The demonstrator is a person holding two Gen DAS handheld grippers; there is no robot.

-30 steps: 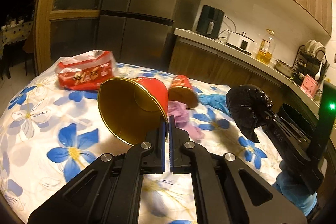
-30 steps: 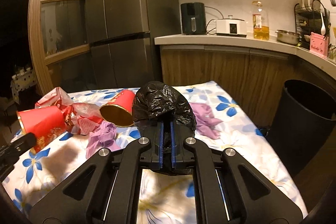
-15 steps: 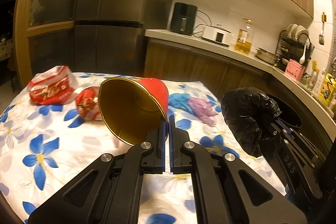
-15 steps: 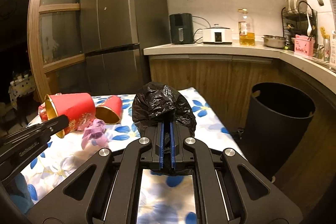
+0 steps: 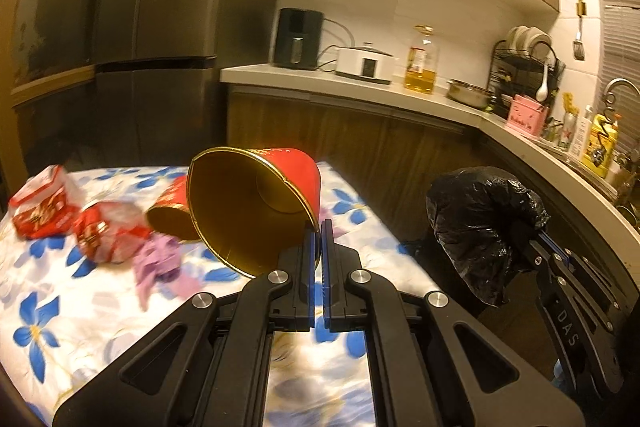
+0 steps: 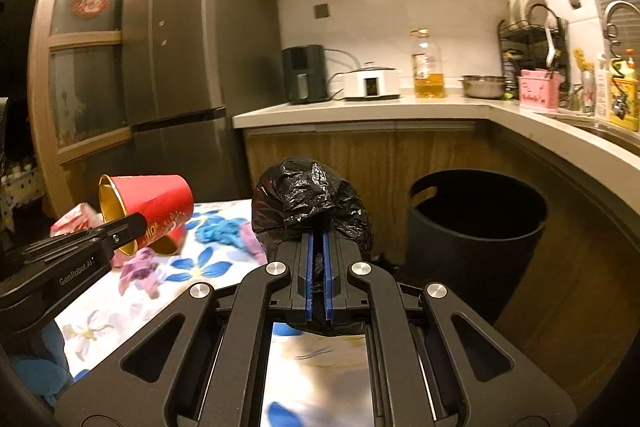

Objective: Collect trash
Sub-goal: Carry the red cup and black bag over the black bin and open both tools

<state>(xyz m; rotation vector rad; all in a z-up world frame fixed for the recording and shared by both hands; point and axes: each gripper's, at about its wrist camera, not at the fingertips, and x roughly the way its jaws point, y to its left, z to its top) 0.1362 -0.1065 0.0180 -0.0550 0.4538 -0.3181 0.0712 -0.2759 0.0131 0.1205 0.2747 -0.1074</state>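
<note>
The bench (image 5: 60,311), covered in a blue-flowered cloth, is carrying the trash not yet collected: a red snack bag (image 5: 38,213), a crumpled red wrapper (image 5: 106,237), a second red cup lying on its side (image 5: 170,213), some purple scraps (image 5: 158,263) and, in the right wrist view, a blue rag (image 6: 220,229).

Off the bench's right end, on the floor by the wooden cabinets, the black trash bin (image 6: 476,239) is standing open and looks empty at the top.

The right claw (image 6: 316,267) is pinching a balled-up black plastic bag (image 6: 310,199) between its blue pads, jaws nearly closed on the plastic, and is holding it in the air left of the bin's mouth.

The left claw (image 5: 316,255) is gripping the rim of a red paper cup with a gold lining (image 5: 256,203), jaws closed on the cup wall, mouth tilted toward the camera, above the bench.

The step in hand appears to be carrying both items to the bin. The next move likely calls for swinging each claw over the bin's opening, then opening the jaws so bag and cup drop inside; the light bag may be clinging to the pads.
</note>
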